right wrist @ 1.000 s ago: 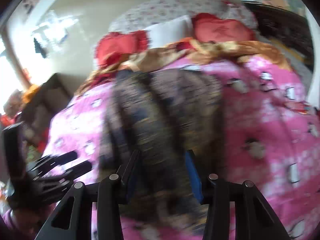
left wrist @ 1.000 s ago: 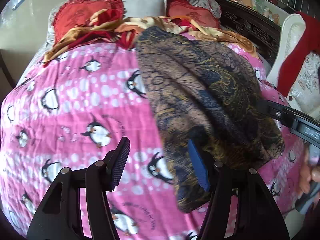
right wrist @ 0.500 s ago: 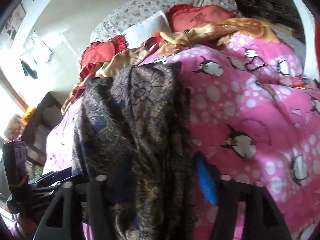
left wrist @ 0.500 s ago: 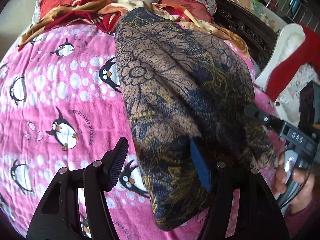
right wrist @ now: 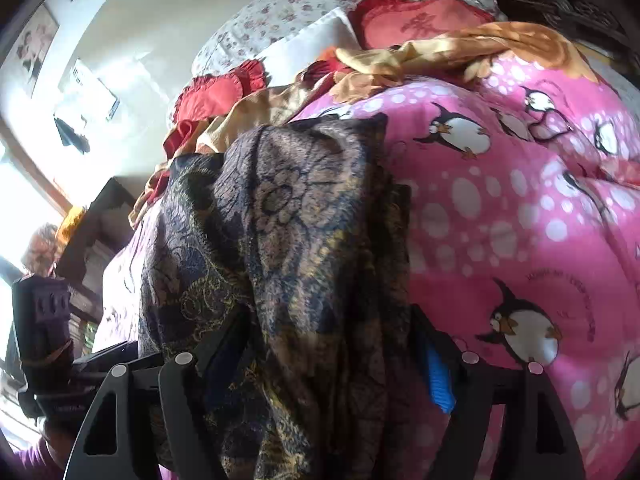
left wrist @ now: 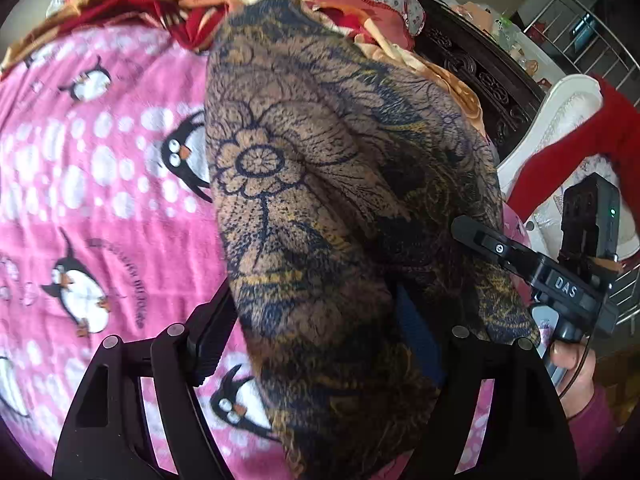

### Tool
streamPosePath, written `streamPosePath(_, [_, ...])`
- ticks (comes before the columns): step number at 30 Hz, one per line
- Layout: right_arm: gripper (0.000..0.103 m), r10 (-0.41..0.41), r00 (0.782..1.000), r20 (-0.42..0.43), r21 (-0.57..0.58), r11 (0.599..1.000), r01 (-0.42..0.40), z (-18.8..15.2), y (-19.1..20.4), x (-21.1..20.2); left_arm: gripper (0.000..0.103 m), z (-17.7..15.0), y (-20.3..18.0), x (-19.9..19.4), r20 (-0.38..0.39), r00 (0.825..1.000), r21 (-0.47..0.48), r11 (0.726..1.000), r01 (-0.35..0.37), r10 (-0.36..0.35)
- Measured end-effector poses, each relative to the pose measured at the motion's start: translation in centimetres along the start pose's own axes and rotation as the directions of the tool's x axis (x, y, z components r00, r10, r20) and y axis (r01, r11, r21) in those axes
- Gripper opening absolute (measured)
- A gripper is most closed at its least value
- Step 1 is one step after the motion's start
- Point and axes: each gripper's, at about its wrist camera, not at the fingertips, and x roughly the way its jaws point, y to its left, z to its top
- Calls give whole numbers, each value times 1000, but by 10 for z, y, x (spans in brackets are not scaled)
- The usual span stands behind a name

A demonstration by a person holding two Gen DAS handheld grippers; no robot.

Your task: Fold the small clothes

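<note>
The soft, floppy brown flowery cloth [left wrist: 320,184] lies down the middle of the pink penguin blanket [left wrist: 100,200], its near edge between both opening claws, left gripper [left wrist: 316,344] and right gripper [right wrist: 328,360]; grab corners.

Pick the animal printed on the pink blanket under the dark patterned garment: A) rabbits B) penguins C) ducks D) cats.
B: black-and-white penguins with orange beaks dot the pink blanket on which the dark patterned garment lies.

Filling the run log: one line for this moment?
step: laying patterned garment on penguin blanket | left tool: opening, cloth between | right tool: opening, cloth between
</note>
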Motion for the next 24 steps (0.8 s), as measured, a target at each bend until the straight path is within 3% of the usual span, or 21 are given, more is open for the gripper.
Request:
streamPosePath(4, [78, -6, 1000, -16, -42, 999, 5, 3, 5, 5, 83, 3, 0, 12, -4, 1000, -22, 999, 29, -29])
streamPosePath(6, [72, -15, 1000, -21, -67, 998, 13, 4, 8, 5, 83, 2, -1, 11, -2, 999, -25, 999, 35, -35])
streamPosePath(7, [63, -14, 1000, -20, -73, 997, 13, 4, 8, 4, 80, 2, -3, 11, -1, 999, -19, 999, 37, -37])
streamPosePath(8, [47, -8, 1000, -18, -81, 997, 7, 5, 10, 2, 70, 3, -5, 10, -2, 999, -11, 999, 43, -43])
streamPosePath(9, [40, 3, 1000, -18, -80, 997, -4, 5, 11, 0, 64, 3, -6, 8, 0, 999, -7, 999, 45, -45])
streamPosePath(11, [31, 10, 1000, -12, -73, 997, -11, 6, 16, -7, 40, 6, -9, 2, 6, 999, 1, 999, 53, -53])
streamPosePath(13, [29, 37, 999, -4, -47, 998, -38, 6, 21, -16, 27, 7, -8, -8, 12, 997, -7, 997, 73, -73])
streamPosePath(14, [29, 55, 998, -3, -35, 998, -55, 7, 24, -20, 26, 7, -6, -14, 13, 996, -17, 996, 93, -92])
streamPosePath(19, [28, 166, 986, -20, 3, 986, -166, 0, 54, -44, 25, -6, -2, -66, 22, 997, -5, 997, 78, -78])
streamPosePath(24, [28, 256, 963, -81, 17, 967, -256, -33, 94, -53, 25, -50, 19, -118, -9, 999, 3, 1000, 31, -31])
